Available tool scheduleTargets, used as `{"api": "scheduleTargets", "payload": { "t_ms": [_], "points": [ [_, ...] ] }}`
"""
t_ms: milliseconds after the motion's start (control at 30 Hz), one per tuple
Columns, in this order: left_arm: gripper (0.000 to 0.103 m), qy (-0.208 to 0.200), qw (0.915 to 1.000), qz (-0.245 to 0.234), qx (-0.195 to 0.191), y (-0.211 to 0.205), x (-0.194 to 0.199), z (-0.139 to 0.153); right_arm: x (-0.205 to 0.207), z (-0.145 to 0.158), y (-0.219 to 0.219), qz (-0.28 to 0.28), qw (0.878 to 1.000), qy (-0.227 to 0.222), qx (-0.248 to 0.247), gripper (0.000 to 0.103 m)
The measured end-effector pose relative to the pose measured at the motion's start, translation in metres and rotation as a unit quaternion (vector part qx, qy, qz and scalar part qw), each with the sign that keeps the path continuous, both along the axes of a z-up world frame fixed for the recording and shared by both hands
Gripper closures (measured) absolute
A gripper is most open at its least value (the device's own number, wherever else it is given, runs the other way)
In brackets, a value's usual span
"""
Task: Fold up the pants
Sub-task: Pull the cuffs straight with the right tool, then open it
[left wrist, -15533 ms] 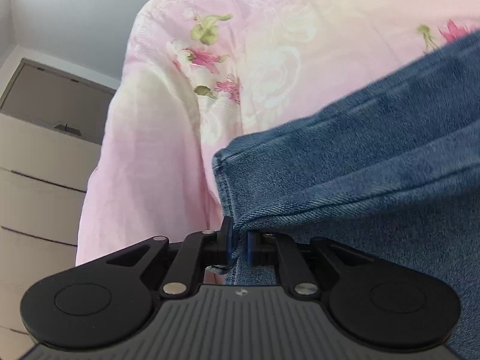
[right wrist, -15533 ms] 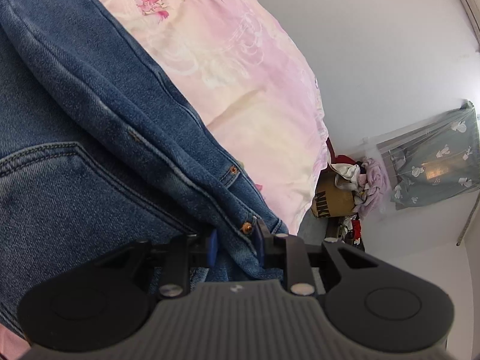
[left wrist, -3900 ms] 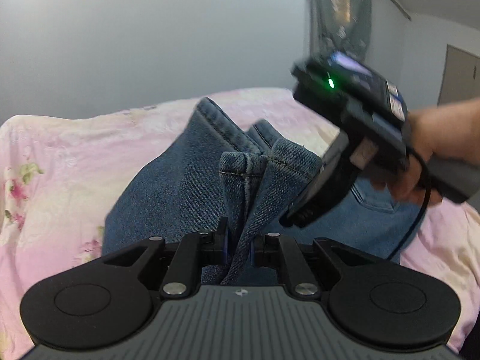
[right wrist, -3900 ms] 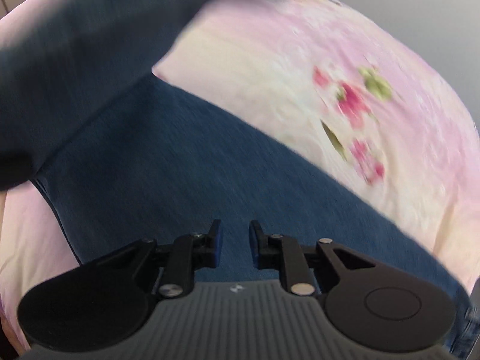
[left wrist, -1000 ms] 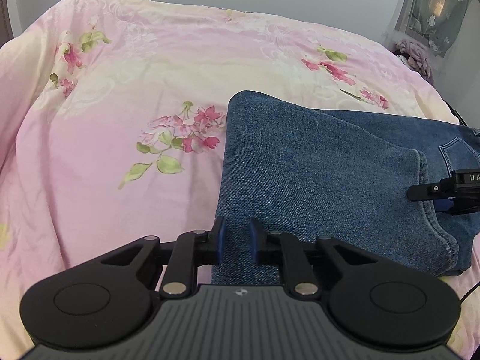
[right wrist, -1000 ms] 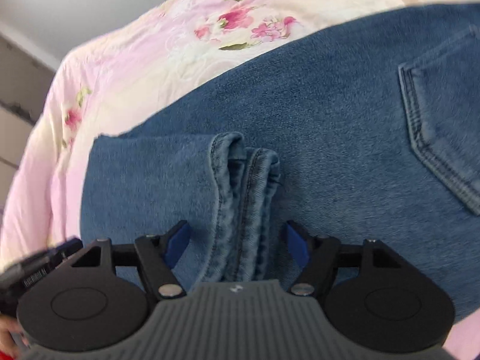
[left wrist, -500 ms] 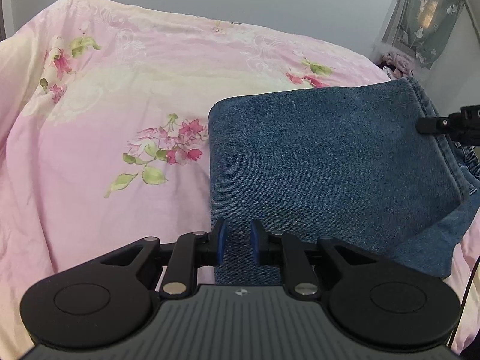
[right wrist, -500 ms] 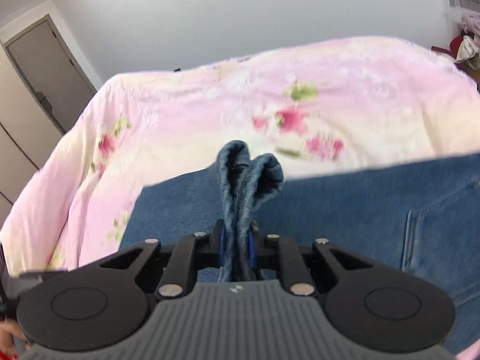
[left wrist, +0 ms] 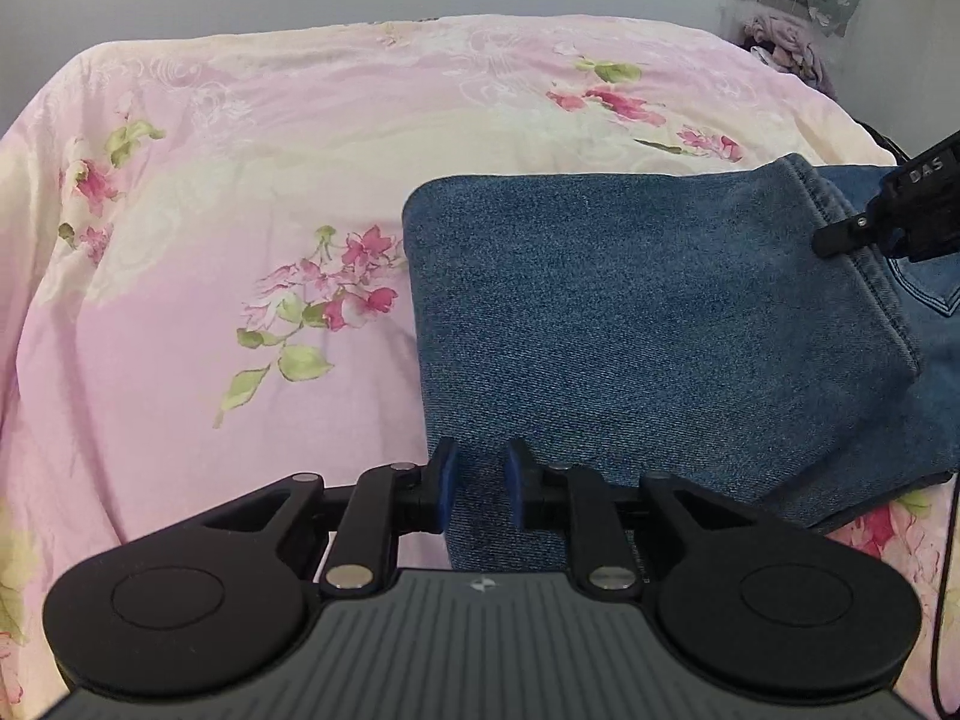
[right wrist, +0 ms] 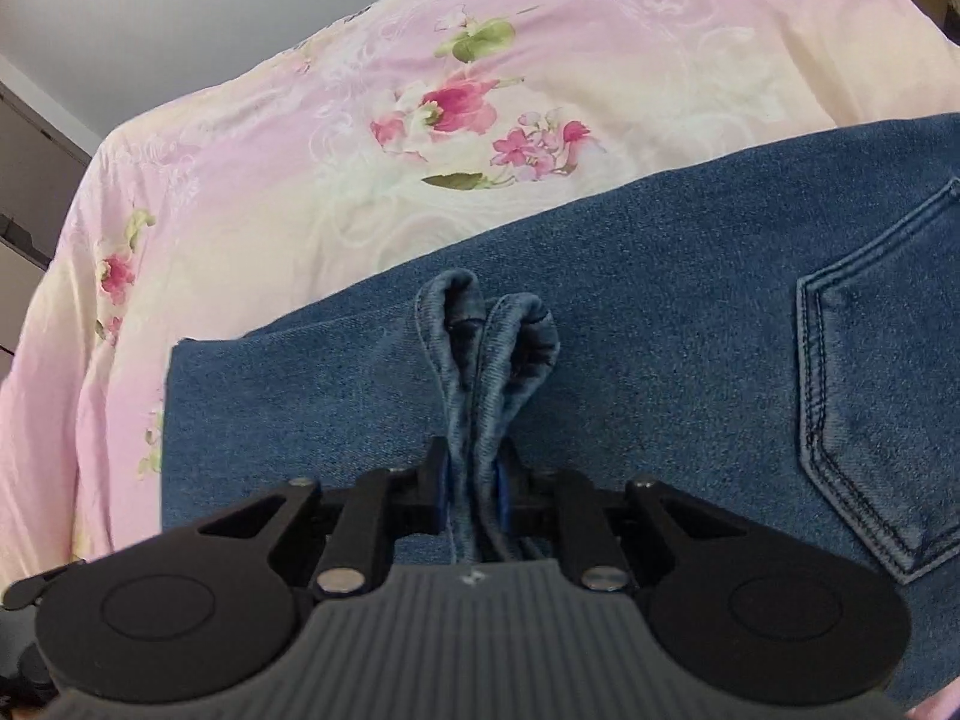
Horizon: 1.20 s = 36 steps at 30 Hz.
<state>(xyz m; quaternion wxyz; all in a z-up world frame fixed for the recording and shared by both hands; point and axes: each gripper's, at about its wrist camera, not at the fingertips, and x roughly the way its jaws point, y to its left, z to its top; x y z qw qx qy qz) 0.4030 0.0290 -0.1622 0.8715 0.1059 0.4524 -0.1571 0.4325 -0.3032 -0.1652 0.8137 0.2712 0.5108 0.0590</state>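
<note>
With jaws parted, the left gripper (left wrist: 478, 485) is hovering over the fold of the jeans (left wrist: 648, 312) lying on the floral bedspread (left wrist: 240, 192), while the right gripper (right wrist: 471, 483) is clenching their two hems (right wrist: 486, 324).

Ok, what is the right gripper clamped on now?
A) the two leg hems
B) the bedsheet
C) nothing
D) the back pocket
A: the right gripper is shut on the two leg hems, which stand up between its fingers above the jeans.
</note>
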Motion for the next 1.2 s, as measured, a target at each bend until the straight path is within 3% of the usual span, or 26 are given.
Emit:
{"api": "scheduleTargets", "payload": {
  "t_ms": [67, 133, 200, 333, 433, 500, 667, 767, 867, 1067, 1200],
  "points": [
    [0.081, -0.002, 0.9999, 0.015, -0.004, 0.007, 0.003, 0.006, -0.004, 0.015, 0.002, 0.008, 1.0, 0.001, 0.012, 0.093],
    [0.081, 0.007, 0.999, 0.024, -0.038, 0.014, 0.009, 0.013, -0.005, 0.019, 0.007, 0.021, 1.0, -0.005, -0.014, 0.093],
    [0.082, 0.001, 0.9984, 0.024, -0.05, 0.011, 0.014, 0.02, 0.002, 0.003, 0.004, 0.018, 0.999, 0.016, -0.031, 0.093],
    [0.082, -0.021, 0.9987, 0.031, -0.034, -0.002, 0.034, 0.026, 0.013, -0.032, 0.005, 0.018, 0.998, 0.035, -0.056, 0.092],
    [0.082, -0.029, 0.9983, 0.034, -0.038, -0.009, 0.054, 0.03, 0.013, -0.024, 0.021, 0.069, 0.99, 0.014, -0.118, 0.085],
    [0.082, -0.039, 0.9981, 0.033, -0.034, -0.013, 0.065, 0.034, 0.009, -0.01, 0.025, 0.087, 0.983, -0.002, -0.16, 0.07],
    [0.084, -0.044, 0.9987, 0.02, -0.016, -0.029, 0.093, 0.034, 0.009, 0.024, 0.037, 0.136, 0.96, -0.086, -0.23, 0.07],
    [0.087, -0.035, 0.9992, 0.02, -0.006, -0.038, 0.107, 0.022, 0.024, 0.024, 0.052, 0.173, 0.949, -0.12, -0.236, 0.086],
    [0.088, -0.021, 0.9994, 0.026, -0.001, -0.04, 0.119, 0.004, 0.044, 0.003, 0.057, 0.169, 0.95, -0.092, -0.244, 0.101],
    [0.085, 0.023, 0.9986, 0.047, -0.006, -0.038, 0.132, -0.044, 0.061, -0.035, 0.038, 0.156, 0.965, -0.056, -0.202, 0.103],
    [0.084, 0.016, 0.9981, 0.06, 0.001, -0.04, 0.126, -0.036, 0.059, -0.033, 0.047, 0.165, 0.959, -0.059, -0.224, 0.103]
  ]
}}
